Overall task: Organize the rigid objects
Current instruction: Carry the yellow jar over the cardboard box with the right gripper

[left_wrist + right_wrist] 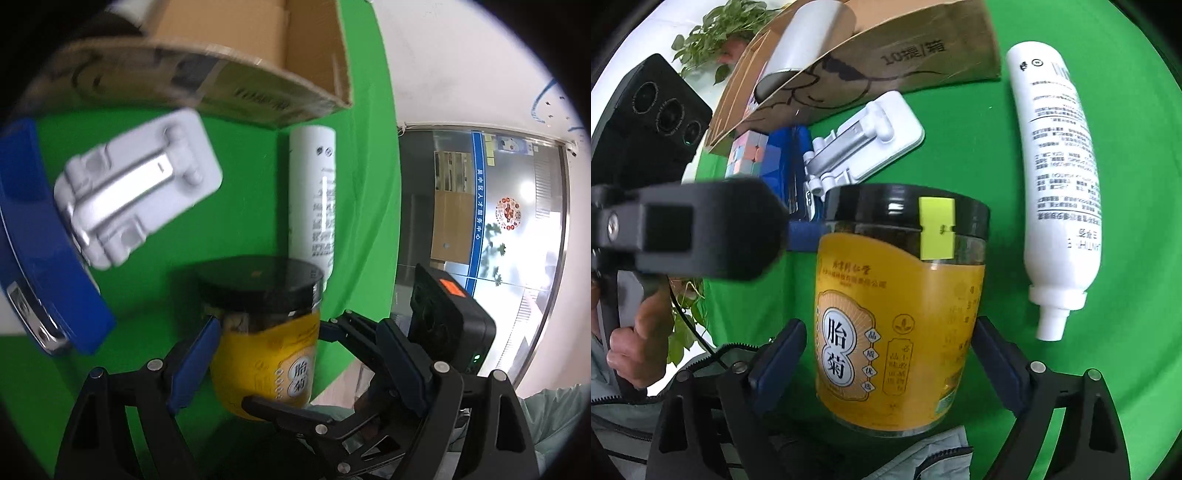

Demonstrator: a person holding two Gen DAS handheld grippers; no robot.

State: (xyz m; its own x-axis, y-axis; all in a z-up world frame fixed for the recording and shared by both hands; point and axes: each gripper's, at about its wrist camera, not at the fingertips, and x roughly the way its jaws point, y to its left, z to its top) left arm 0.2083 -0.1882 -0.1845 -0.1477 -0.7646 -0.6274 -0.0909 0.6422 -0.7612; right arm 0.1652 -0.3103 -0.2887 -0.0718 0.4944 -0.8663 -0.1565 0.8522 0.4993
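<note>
A jar (897, 314) with a yellow label and black lid stands upright on the green cloth (960, 147). My right gripper (890, 328) is open around its lower body, a blue pad close on each side with a slim gap. In the left wrist view the same jar (266, 343) sits between the fingers of my open left gripper (299, 328). Its left pad (195, 362) lies against the jar's shoulder, and its right pad stands well off. The right gripper's fingers (347, 328) reach in from the right there.
A white bottle (1060, 184) lies right of the jar. Behind are a white hinged bracket (871, 147), a blue stapler-like item (44, 258), a pastel cube (746, 155) and an open cardboard box (886, 55) holding a pale cylinder. A hand (639, 339) grips the left tool.
</note>
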